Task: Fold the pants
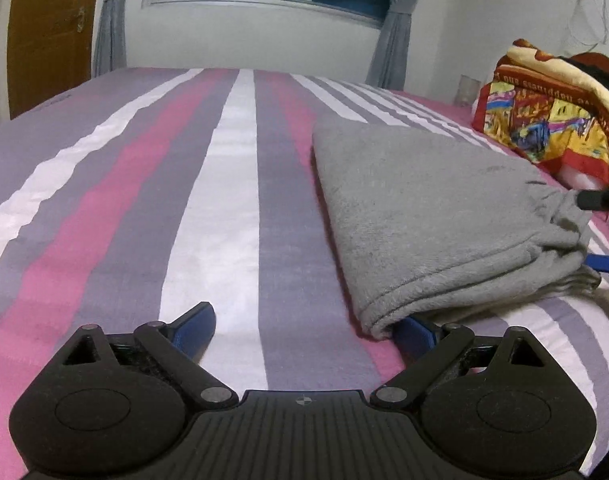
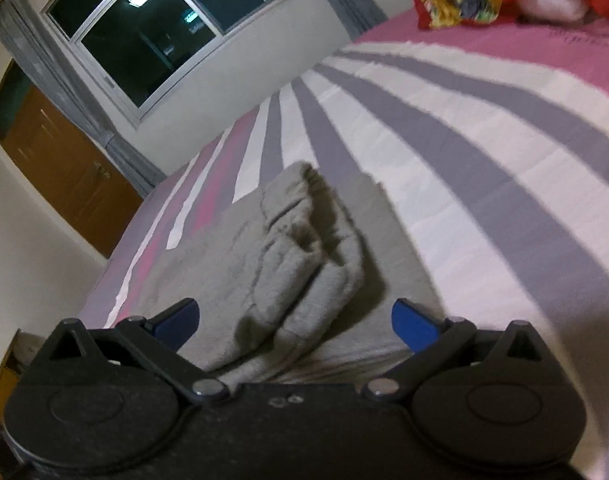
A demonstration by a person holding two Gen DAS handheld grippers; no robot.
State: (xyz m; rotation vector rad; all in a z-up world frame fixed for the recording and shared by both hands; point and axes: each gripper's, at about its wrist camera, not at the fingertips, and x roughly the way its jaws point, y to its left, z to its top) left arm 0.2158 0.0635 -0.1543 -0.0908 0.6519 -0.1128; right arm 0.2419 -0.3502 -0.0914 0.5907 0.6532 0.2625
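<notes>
pants: grey pants [image 1: 436, 216] are lying on the bed [image 1: 232, 184], already folded into a thick stacked rectangle, sitting right of the bed's middle in the left view.
bunch: in the right view a rumpled lump [image 2: 304, 248] is riding on top of the flat layers, probably the waist end; not lying smooth yet.
left gripper: left gripper [image 1: 304, 330] is sitting low at the near corner of the stack, jaws spread wide, nothing between them. Its right finger [image 1: 418, 334] is tucking under the pants' near folded edge, touching cloth; its left finger [image 1: 196, 330] is resting over bare sheet. Looks like it is lining up to scoop or lift that corner.
right gripper: right gripper [image 2: 296, 320] is hovering over the other end of the stack, jaws released and wide apart, the lump sitting in the gap but neither blue pad is pressing it. In the left view its tips are peeking in at the far right edge by the gathered end.
why: both grippers are bracketing opposite ends of the stack, so I judge they are setting up either one more fold or a tidy-up of the loose end.
progress: late; most folds are looking done.
risk: the lump may be spilling open if only one layer gets pinched.
blanket: a red-and-yellow blanket [image 1: 552, 112] is lying beyond the pants, apart from them.
</notes>
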